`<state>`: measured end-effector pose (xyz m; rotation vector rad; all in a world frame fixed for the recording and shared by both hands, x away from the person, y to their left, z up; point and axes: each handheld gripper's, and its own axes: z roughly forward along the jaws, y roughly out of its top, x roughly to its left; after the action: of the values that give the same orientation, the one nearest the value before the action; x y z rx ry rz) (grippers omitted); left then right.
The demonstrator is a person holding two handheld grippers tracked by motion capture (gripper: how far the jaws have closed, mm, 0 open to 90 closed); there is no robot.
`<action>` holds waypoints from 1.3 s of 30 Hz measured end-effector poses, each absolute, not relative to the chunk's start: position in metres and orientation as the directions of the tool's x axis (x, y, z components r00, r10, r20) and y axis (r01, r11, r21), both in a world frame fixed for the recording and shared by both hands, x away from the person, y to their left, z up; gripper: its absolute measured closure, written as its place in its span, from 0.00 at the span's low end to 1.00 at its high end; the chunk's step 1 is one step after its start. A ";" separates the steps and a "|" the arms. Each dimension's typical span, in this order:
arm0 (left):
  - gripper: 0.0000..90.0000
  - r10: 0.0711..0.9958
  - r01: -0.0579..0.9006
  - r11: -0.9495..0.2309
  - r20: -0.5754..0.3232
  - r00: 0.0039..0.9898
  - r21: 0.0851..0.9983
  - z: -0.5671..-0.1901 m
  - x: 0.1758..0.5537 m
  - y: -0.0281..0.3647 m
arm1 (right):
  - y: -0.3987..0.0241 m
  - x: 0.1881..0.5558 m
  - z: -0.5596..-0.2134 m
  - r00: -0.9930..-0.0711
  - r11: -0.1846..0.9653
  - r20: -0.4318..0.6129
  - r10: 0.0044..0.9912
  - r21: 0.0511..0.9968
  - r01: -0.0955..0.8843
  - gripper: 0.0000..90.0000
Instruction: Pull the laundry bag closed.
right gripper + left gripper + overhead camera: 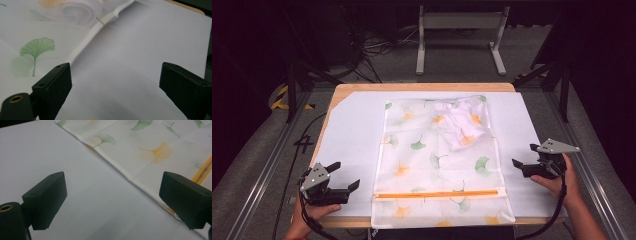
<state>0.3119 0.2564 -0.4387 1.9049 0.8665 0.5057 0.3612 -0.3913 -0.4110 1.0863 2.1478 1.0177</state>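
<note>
Jaws of my left gripper (343,176) and right gripper (523,156) stand wide open, holding nothing, on either side of the leaf-printed mesh bag (437,165) lying flat on the white sheet (352,130).

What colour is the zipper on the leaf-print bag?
Orange; the zipper on the bag shows best in the high view.
</note>
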 end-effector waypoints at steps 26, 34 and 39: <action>0.23 0.721 0.341 -0.336 0.007 0.693 0.878 -0.439 0.291 0.253 | -0.334 0.356 -0.391 -0.666 0.420 -0.096 0.740 0.839 0.346 0.25; 0.28 0.703 0.326 -0.345 0.012 0.711 0.880 -0.437 0.286 0.250 | -0.324 0.354 -0.391 -0.684 0.423 -0.096 0.723 0.845 0.328 0.27; 0.43 0.661 0.292 -0.363 0.024 0.750 0.885 -0.433 0.283 0.249 | -0.315 0.352 -0.389 -0.710 0.413 -0.074 0.701 0.853 0.318 0.33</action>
<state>0.2826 0.2491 -0.4325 1.9588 0.7244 0.4694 0.3516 -0.3149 -0.3888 0.8689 2.2508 1.2240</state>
